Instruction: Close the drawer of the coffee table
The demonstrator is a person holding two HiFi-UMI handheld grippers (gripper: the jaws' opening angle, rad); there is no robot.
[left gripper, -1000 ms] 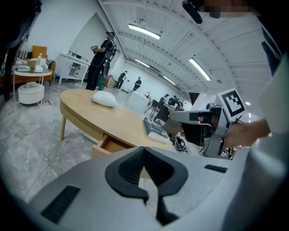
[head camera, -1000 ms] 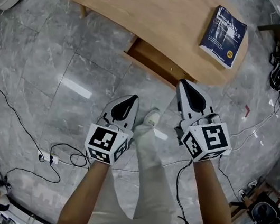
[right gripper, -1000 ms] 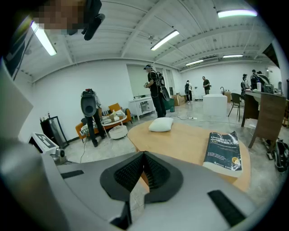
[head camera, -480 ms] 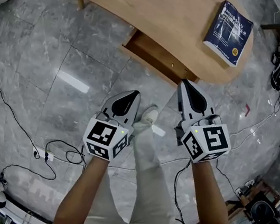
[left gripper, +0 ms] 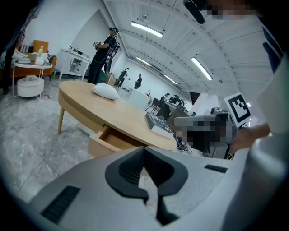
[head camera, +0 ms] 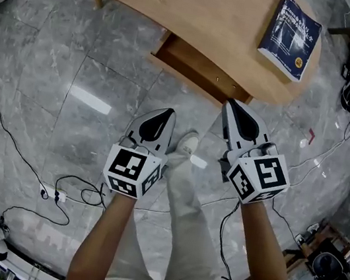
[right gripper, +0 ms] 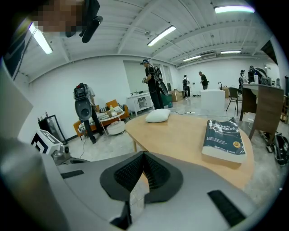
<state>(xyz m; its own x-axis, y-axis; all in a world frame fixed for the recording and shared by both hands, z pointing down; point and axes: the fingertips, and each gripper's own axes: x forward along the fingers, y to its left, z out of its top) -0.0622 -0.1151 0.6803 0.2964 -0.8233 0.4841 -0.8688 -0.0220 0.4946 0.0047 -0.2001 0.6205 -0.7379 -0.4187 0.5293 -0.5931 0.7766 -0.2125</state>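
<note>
Clearly the drawer point(head camera: 191, 65) is not yet shut: it juts out from under the near edge of the oval wooden coffee table point(head camera: 184, 10), its front panel facing the person, at about 12 o'clock from the two grippers. The left gripper point(head camera: 165, 114) has its jaws pressed together with nothing between them, and so does the right gripper point(head camera: 230, 105). Neither touches the drawer. The right one's tip is just short of the drawer's right corner, while the left sits lower, near 7 o'clock of that corner.

To do the step well, I would judge that closed jaws serve as a blunt pusher. Set a tip flat against the middle of the front panel and press toward 12 o'clock, straight along the slide. A push at one corner could skew the drawer and jam it.

Overhead, the tabletop's rim overhangs the drawer, so a tip should stay below it. The blue book point(head camera: 291, 37) lies at 1 o'clock, well clear on top. Grey floor is open on both sides. A black cable point(head camera: 25, 150) trails at 8 o'clock, and the person's shoe point(head camera: 189, 144) stands between the grippers.
</note>
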